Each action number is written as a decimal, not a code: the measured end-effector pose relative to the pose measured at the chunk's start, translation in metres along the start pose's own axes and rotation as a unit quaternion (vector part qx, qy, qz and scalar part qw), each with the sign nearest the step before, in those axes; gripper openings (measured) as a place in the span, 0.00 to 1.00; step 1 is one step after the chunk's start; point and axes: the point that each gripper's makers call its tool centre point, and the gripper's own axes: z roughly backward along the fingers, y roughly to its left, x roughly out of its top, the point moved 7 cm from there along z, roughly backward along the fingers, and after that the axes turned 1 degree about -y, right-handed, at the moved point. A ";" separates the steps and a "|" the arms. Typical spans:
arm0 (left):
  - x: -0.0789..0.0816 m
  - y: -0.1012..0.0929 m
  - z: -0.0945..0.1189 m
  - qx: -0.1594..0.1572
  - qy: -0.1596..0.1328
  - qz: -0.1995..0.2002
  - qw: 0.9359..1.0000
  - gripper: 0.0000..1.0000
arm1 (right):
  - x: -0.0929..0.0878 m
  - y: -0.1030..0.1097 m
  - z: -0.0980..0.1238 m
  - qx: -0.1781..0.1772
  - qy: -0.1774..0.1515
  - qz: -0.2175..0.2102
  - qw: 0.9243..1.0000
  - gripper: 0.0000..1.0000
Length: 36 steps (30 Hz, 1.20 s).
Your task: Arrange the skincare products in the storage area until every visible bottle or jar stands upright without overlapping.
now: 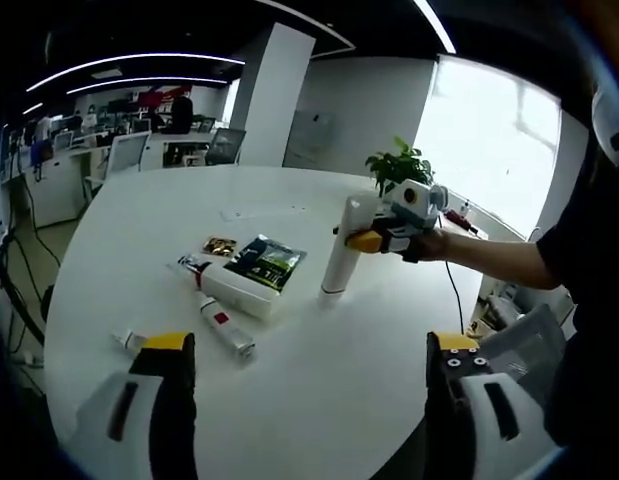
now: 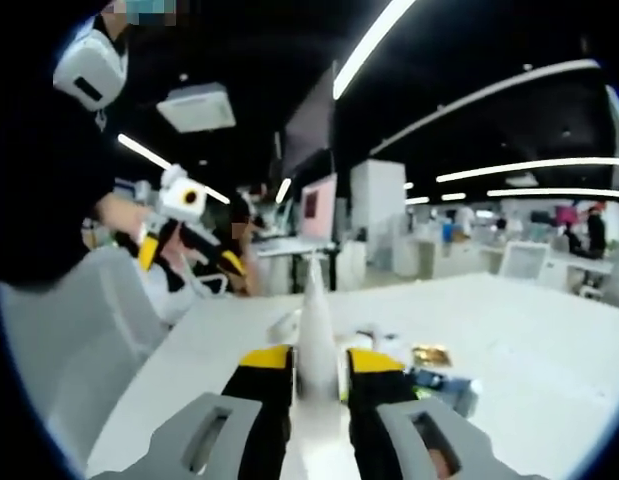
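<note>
Right gripper pinches one tall white bottle upright on the table; likely light, rigid, slick and tippy, best held mid-body. Left gripper hangs spread, empty. Two tubes lie flat beside one box

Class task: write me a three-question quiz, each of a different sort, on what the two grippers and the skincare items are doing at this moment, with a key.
1. True or false: the right gripper is shut on the tall white bottle.
2. Multiple choice: the tube with the red label is A) standing upright B) lying on the white table C) held in the left gripper.
3. Fill in: beyond the bottle stands a potted ____.

Key: 1 true; 2 B; 3 plant.
</note>
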 end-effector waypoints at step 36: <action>0.020 -0.019 0.042 0.005 -0.011 -0.010 1.000 0.90 | 0.047 0.036 0.061 -0.112 0.050 -0.046 0.991 0.70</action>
